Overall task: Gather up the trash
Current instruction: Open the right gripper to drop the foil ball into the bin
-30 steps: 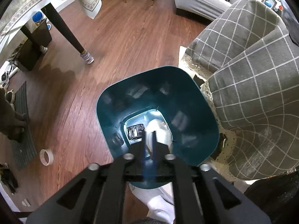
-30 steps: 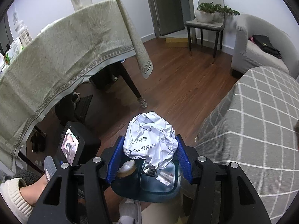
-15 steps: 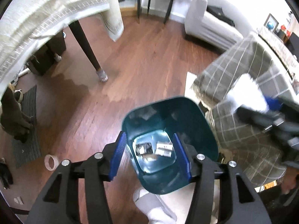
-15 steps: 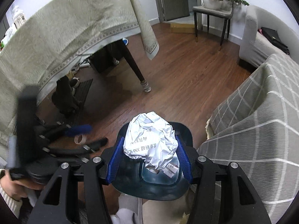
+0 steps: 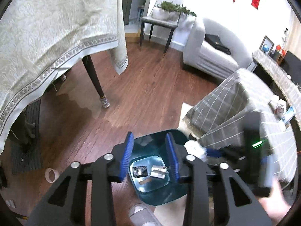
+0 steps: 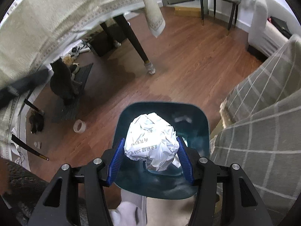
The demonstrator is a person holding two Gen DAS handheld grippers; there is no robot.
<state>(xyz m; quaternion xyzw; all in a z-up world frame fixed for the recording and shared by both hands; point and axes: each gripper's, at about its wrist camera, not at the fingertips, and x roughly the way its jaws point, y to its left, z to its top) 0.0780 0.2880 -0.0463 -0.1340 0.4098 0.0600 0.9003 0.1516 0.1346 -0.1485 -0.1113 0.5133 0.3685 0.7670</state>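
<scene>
A teal trash bin [image 6: 199, 116] stands on the wood floor beside a checked sofa; it also shows in the left wrist view [image 5: 161, 194]. Small wrappers [image 5: 158, 172] lie on its bottom. My right gripper [image 6: 150, 157] is shut on a crumpled ball of printed white paper [image 6: 150, 141] and holds it right above the bin's mouth. My left gripper [image 5: 150, 155] is open and empty above the bin's left side. In the left wrist view the right gripper with the paper [image 5: 193, 146] appears blurred at the bin's right rim.
A table with a pale cloth [image 5: 47, 37] and dark leg [image 5: 96, 82] stands to the left. A tape roll [image 6: 79, 125] lies on the floor. A dark cat [image 6: 63, 81] sits on a mat. The checked sofa [image 6: 263, 122] is close on the right.
My left gripper opened, let its trash fall into the bin and rose up and back. My right gripper carried the paper ball down over the bin's mouth.
</scene>
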